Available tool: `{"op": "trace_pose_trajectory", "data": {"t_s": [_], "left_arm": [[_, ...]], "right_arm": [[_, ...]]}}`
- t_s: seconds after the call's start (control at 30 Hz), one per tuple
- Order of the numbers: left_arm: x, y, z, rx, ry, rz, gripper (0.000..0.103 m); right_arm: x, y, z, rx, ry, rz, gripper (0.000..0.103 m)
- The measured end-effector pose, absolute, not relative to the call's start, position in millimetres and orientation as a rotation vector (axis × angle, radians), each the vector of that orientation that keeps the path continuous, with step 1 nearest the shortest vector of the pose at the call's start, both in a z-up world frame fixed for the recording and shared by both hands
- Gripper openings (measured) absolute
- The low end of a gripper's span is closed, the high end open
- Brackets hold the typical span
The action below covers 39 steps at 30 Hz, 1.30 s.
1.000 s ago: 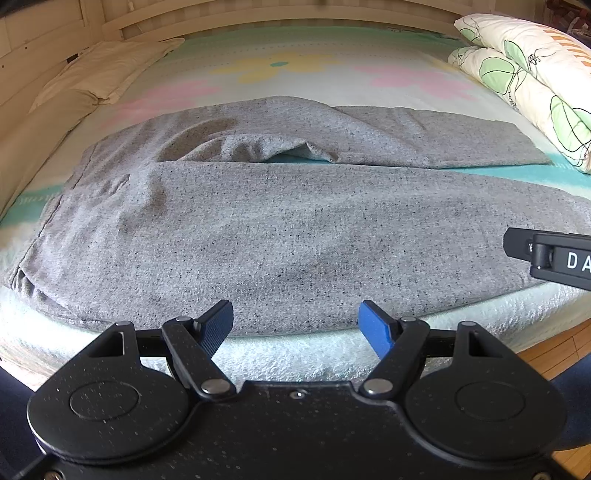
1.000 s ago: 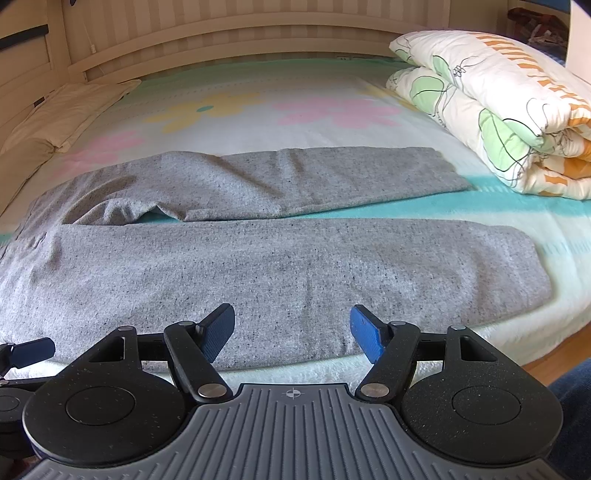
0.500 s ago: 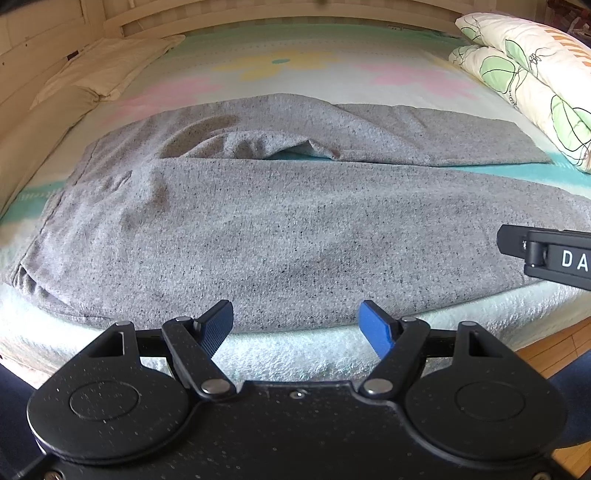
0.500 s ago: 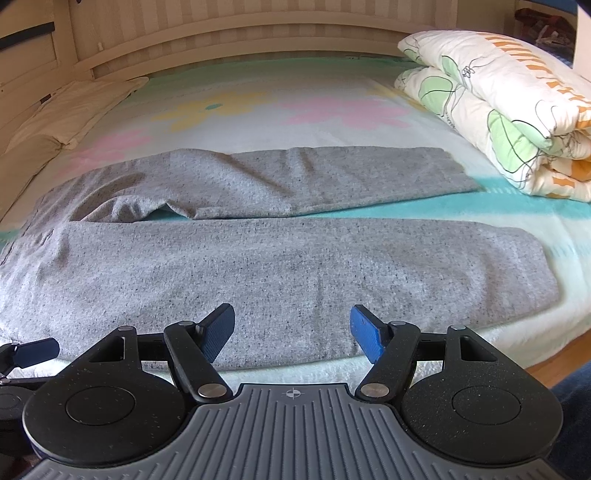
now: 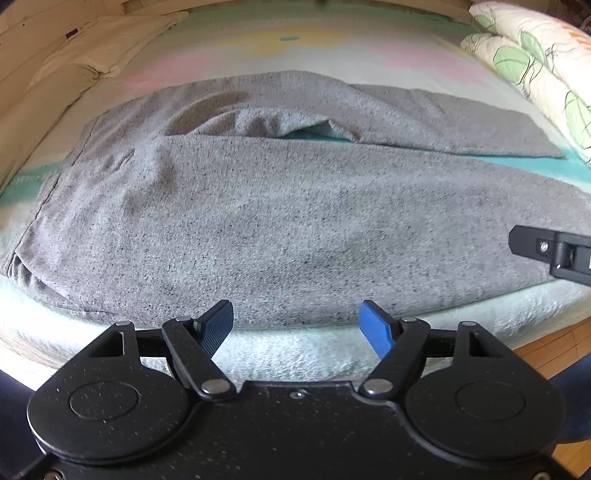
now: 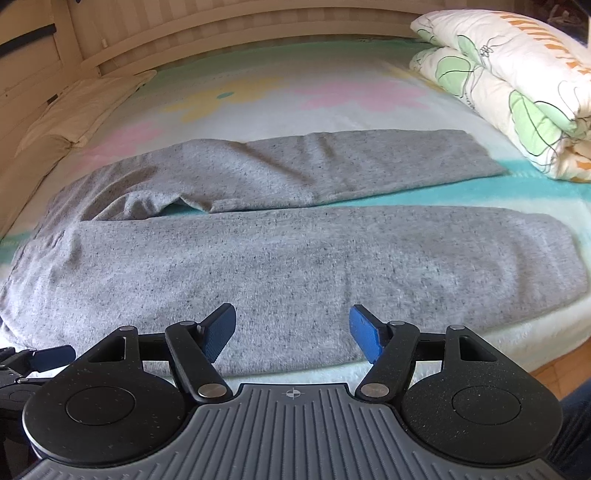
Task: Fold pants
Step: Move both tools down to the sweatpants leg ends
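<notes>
Grey pants (image 5: 280,229) lie flat across the bed, waistband at the left, both legs stretched to the right with a gap between them; they also show in the right wrist view (image 6: 295,266). My left gripper (image 5: 297,325) is open and empty, just above the near edge of the near leg, toward the hip. My right gripper (image 6: 291,328) is open and empty over the near edge of the near leg, further right. Its side shows in the left wrist view (image 5: 554,251).
The bed (image 6: 295,92) has a pastel floral sheet. A folded floral quilt (image 6: 517,85) lies at the right. A beige pillow (image 6: 81,110) lies at the left by the wooden headboard (image 6: 221,29). Wooden floor (image 5: 554,343) shows at the lower right.
Both grippers have moved forward and lower toward the near edge of the pants; the pants look larger. Both stay open. The pants have not moved.
</notes>
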<state>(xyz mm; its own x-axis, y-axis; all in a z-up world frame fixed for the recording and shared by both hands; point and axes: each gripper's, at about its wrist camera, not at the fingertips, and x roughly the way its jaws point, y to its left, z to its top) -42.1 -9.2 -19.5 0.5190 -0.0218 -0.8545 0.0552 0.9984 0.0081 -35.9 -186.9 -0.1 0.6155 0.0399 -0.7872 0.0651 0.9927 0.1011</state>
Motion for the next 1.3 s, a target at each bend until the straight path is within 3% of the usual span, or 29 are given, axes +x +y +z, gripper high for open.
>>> {"op": "trace_pose_trajectory", "data": {"t_s": [0.17,0.37,0.83,1.3], "left_arm": [[-26.6,-3.7,-24.3,0.022,1.080,-0.049,0.076],[1.1,4.2,-4.9,0.043,1.087,-0.074,0.076],[138.7,28.9,57.4,0.200,0.878,0.028,0.076],[220.9,52.6,10.7,0.240,0.976,0.135,0.075]], "right_arm": [[-20.6,-190.1,-9.8,0.155,1.002,-0.024,0.067],[-1.7,-201.7,-6.2,0.239,1.081,-0.007,0.058],[148.6,-266.8,33.6,0.297,1.015,-0.154,0.058],[276.4,-300.7,-35.1,0.490,0.971,-0.390,0.048]]}}
